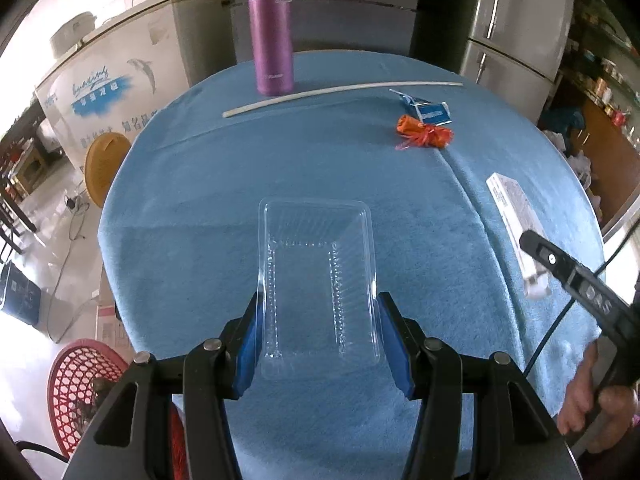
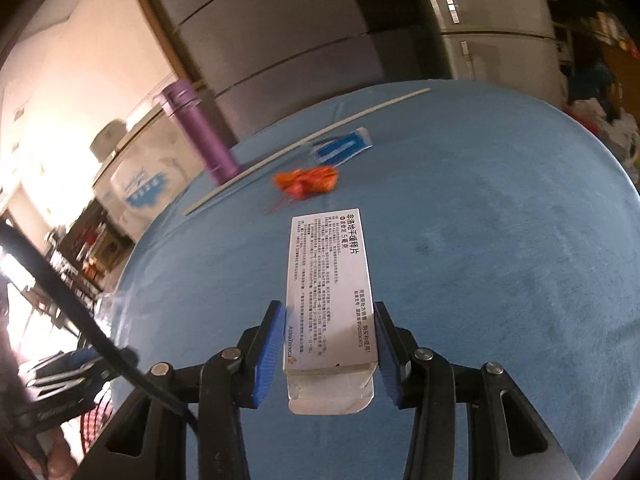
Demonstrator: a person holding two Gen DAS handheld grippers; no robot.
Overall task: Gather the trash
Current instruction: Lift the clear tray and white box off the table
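A clear plastic tray (image 1: 316,280) lies on the blue tablecloth (image 1: 200,200). My left gripper (image 1: 320,312) straddles its near end, blue pads against or very near both long sides. A white medicine box (image 2: 330,292) with an open flap lies between the pads of my right gripper (image 2: 328,320), with a small gap on each side; it also shows in the left wrist view (image 1: 516,224). An orange wrapper (image 1: 424,134) (image 2: 308,182) and a blue packet (image 1: 430,110) (image 2: 344,148) lie farther back.
A purple flask (image 1: 270,32) (image 2: 200,140) stands at the table's far edge. A long white stick (image 1: 340,92) (image 2: 304,144) lies across the back. A red basket (image 1: 84,392) sits on the floor at lower left. Fridges stand behind the table.
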